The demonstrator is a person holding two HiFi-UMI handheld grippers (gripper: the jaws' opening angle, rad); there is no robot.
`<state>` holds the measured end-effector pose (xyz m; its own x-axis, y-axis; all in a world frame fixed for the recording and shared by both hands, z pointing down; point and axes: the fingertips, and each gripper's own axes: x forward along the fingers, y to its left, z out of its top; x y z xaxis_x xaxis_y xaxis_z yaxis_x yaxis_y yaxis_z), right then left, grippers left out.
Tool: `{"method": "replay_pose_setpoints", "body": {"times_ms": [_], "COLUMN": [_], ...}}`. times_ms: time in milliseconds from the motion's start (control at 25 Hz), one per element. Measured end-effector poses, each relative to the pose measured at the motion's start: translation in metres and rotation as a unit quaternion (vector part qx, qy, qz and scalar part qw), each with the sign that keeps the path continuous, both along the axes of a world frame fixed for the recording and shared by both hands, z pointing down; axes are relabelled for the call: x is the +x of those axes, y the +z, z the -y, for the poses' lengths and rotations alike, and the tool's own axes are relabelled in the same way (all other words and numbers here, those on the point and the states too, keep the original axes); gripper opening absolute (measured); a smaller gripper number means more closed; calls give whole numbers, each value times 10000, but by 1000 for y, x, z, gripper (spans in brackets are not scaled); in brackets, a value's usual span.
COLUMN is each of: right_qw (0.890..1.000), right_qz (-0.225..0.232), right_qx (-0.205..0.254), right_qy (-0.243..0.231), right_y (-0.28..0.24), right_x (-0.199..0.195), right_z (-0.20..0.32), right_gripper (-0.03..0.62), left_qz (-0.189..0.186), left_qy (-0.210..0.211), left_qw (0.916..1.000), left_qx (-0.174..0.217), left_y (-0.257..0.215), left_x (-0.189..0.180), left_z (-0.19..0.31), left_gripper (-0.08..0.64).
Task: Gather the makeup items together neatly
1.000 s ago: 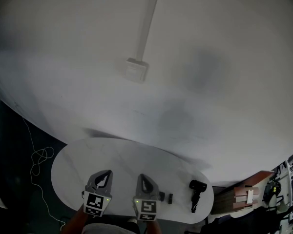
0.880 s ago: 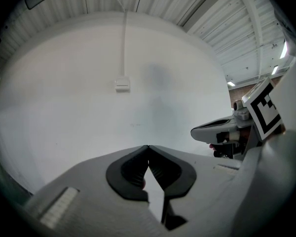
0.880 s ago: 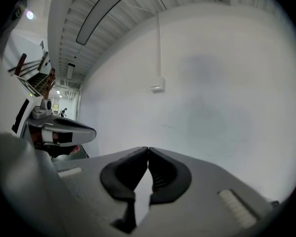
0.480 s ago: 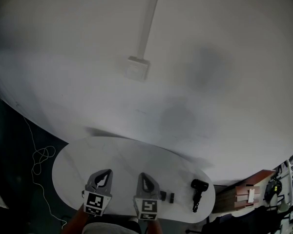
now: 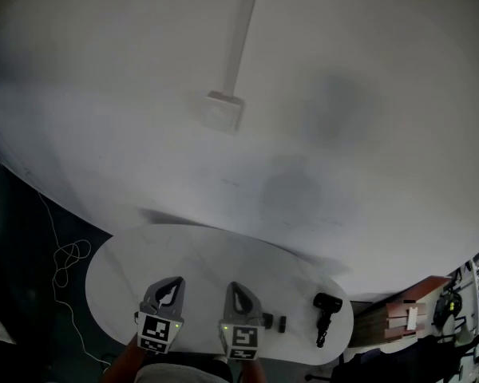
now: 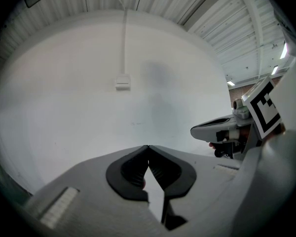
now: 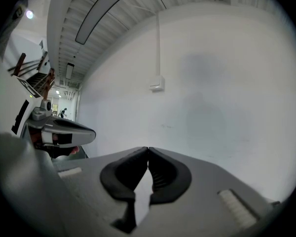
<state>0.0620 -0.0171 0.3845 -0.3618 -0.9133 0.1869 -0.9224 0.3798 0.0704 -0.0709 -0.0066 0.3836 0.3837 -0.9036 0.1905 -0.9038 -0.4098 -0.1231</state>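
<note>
Head view: above and behind left gripper (image 5: pixel 176 282) and right gripper (image 5: pixel 232 287), far off. Each gripper view sits close behind its jaws, facing the wall (image 6: pixel 64 107) ahead. All share wall box (image 5: pixel 223 112).

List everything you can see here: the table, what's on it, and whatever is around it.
table: one, white, oval, bottom of head view
small items: two, dark, on table just right of right gripper, too small to identify
handled item: one, black, table's right end
wall box: one, white, on wall, conduit rising from it
cable: one, white, on dark floor left of table
left gripper: one, grey, shut, empty
right gripper: one, grey, shut, empty
</note>
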Motion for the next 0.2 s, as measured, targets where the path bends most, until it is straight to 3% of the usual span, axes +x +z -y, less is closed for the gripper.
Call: {"method": "replay_pose_setpoints", "body": {"times_ms": [200], "right_qw": [10000], "right_qz": [7], "right_qx": [-35], "right_qy": [-6], "right_y": [2], "right_x": [-1], "right_z": [4], "right_gripper": [6], "left_qz": [2], "left_qy": [9], "left_qw": [10000], "left_qx": [-11], "left_y": [2], "left_x": [0], "left_z": [4], "left_gripper": [9]}}
